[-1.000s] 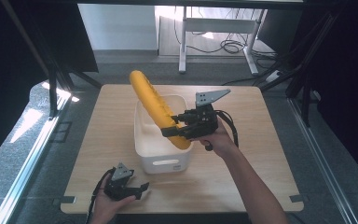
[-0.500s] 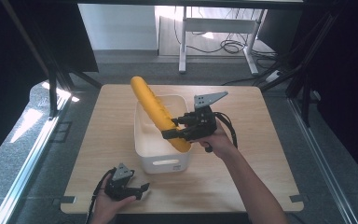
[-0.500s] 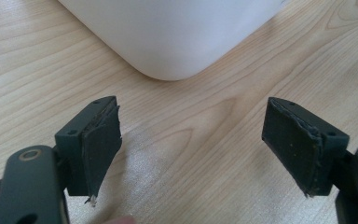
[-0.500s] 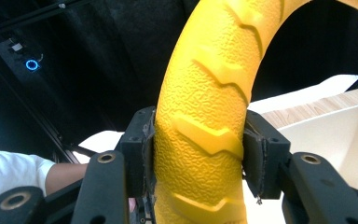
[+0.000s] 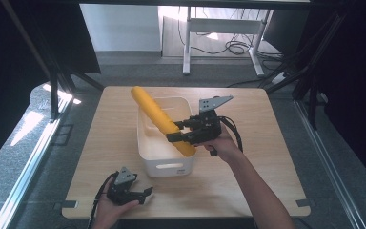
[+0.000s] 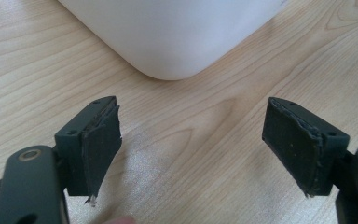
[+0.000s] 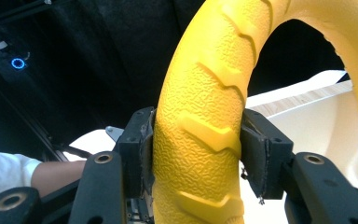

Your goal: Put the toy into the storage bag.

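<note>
Easing grip: your right hand-held gripper (image 5: 177, 131) has just been letting its jaws out a little, yet the pads (image 7: 145, 154) are on both sides of the yellow ring-shaped rubber toy with tyre-like tread (image 5: 164, 122), so the toy is between them and looks pinched.
What changed: against the pictures a moment back, the toy has tipped a touch lower over the bin; your right hand has barely shifted.
What it means: you seem to be at the release, setting the toy into the white rectangular plastic bin (image 5: 162, 162); it is not let go yet.
Toy's place: over the bin, near the middle of the light wooden table (image 5: 100, 143), lower end inside by the right wall.
Toy's long axis: seen edge-on from the high view, it slants from the bin's far left corner, upper end raised above the rim, down towards the near right, where you hold it.
Left hand-held gripper (image 5: 145, 193): spread wide, holding nothing, resting by the table's near edge, pointing at the bin's near corner (image 6: 168, 42).
Caution: the toy may roll or lean on the rim once freed.
</note>
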`<state>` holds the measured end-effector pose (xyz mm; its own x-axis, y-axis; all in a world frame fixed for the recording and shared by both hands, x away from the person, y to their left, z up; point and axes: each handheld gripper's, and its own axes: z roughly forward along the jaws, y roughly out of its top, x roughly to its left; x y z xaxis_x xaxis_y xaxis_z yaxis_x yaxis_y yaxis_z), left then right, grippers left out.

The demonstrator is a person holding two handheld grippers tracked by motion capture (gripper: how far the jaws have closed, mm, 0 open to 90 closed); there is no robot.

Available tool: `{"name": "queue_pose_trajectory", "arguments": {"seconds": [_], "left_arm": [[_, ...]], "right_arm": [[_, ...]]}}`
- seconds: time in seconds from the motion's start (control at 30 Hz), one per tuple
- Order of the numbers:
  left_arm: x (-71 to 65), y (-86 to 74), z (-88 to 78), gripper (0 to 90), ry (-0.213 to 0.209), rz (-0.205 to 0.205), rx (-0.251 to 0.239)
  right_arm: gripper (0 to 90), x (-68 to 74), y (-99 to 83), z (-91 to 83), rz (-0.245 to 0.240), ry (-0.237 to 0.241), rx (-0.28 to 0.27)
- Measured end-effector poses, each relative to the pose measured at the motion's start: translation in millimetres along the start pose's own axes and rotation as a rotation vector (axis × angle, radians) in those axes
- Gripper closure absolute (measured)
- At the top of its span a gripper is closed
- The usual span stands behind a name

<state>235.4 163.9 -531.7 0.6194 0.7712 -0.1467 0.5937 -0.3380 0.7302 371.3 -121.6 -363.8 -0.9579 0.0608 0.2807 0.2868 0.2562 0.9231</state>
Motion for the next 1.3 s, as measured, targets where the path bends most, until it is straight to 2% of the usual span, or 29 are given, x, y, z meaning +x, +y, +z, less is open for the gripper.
{"name": "queue_pose_trajectory", "arguments": {"seconds": [0.37,0.53,0.63,1.0,1.3], "left_arm": [[-0.7,0.2,0.5,19.6,-0.004,0.004,0.002],[0.2,0.4,0.9,19.6,-0.002,0.001,0.003],[-0.2,0.0,2.0,19.6,-0.004,0.003,0.007],[-2.4,4.7,0.7,19.6,-0.003,-0.001,-0.004],[-0.5,4.4,-1.0,19.6,0.003,-0.005,-0.011]], "right_arm": [[49.2,-0.1,-7.3,-5.6,-0.008,-0.030,-0.004],[44.8,2.3,-8.7,-3.7,-0.032,-0.045,0.026],[42.9,3.8,-10.3,-4.3,-0.036,-0.056,0.024],[34.9,12.3,-12.8,-8.8,-0.068,-0.119,-0.006],[33.2,21.3,-13.0,-24.1,-0.087,-0.134,-0.051]]}}
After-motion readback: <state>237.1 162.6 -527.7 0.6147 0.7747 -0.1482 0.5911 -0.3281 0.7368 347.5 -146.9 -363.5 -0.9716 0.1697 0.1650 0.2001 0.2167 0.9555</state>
